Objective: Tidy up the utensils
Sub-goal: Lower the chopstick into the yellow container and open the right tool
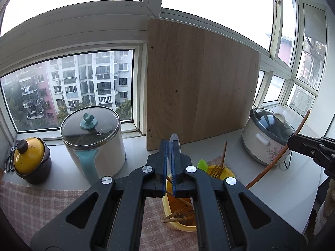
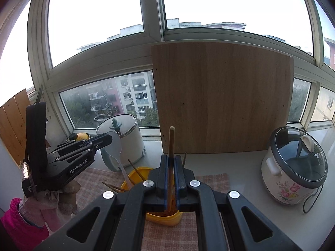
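Mid-step in the sorting: brings two utensils in over the yellow holder [image 2: 144, 169], which stands on the checked cloth [image 1: 31, 200] just below and between both tools. Grips a pale spoon [image 2: 114, 146] with the left tongs [image 1: 169, 144], clenched tight on its handle, bowl end up and tilted, handle slanting down toward the holder's near rim. Pinches a long brown stick [image 2: 171, 140], most likely a chopstick, with the right tongs [image 2: 171, 159], likewise clamped, the stick nearly upright in the right wrist view and reaching down toward the holder's mouth; cannot tell whether its lower tip is already inside. Shows several chopsticks [image 1: 217, 170] and a green spoon [image 1: 202, 164] leaning loosely in the holder already, so judges the task partly done, with at least these two pieces yet to go in. Calls next for lowering the stick straight down into a free gap among those chopsticks, then easing the right tongs apart only once the tip has something to rest on; then the same for the spoon, handle first. Warrants care against knocking the light holder over or levering out the pieces that lean on its rim, and against crossing the two tools above the narrow opening. Leaves the wooden board [image 1: 201, 87], the rice cooker [image 2: 293, 167] and the lidded pot [image 1: 94, 142] well apart from the work.
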Demonstrator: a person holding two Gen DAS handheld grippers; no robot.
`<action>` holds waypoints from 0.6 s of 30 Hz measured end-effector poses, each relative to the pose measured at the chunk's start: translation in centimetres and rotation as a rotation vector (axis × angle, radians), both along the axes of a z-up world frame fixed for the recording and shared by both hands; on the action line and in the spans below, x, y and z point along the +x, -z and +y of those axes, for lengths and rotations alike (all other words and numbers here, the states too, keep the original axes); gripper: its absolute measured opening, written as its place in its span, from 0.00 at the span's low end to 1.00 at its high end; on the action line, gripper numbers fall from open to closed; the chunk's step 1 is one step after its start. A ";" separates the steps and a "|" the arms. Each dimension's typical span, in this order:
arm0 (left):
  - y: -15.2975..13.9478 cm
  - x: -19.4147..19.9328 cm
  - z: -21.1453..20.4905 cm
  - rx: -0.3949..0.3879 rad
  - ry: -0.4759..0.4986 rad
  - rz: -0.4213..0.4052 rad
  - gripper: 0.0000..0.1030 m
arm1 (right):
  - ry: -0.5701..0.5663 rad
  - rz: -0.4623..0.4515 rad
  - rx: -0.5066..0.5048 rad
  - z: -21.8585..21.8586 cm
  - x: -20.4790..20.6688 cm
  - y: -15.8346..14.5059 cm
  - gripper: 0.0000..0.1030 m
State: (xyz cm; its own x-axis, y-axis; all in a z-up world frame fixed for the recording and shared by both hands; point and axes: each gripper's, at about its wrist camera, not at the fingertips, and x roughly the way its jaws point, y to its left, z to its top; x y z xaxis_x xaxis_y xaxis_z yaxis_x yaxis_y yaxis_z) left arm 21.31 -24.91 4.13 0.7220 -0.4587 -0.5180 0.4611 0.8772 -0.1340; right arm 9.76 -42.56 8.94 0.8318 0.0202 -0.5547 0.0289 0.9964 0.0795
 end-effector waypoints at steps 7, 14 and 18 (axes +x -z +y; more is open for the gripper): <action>0.3 -0.1 0.1 -0.020 0.029 0.045 0.01 | -0.018 0.044 0.018 0.0 0.4 1.6 0.03; 0.3 -0.5 0.3 -0.033 0.048 0.059 0.14 | -0.011 0.070 0.042 -0.4 0.4 2.5 0.25; 0.1 -1.1 0.5 -0.041 0.054 0.057 0.14 | -0.008 0.078 0.046 -0.3 0.1 2.7 0.25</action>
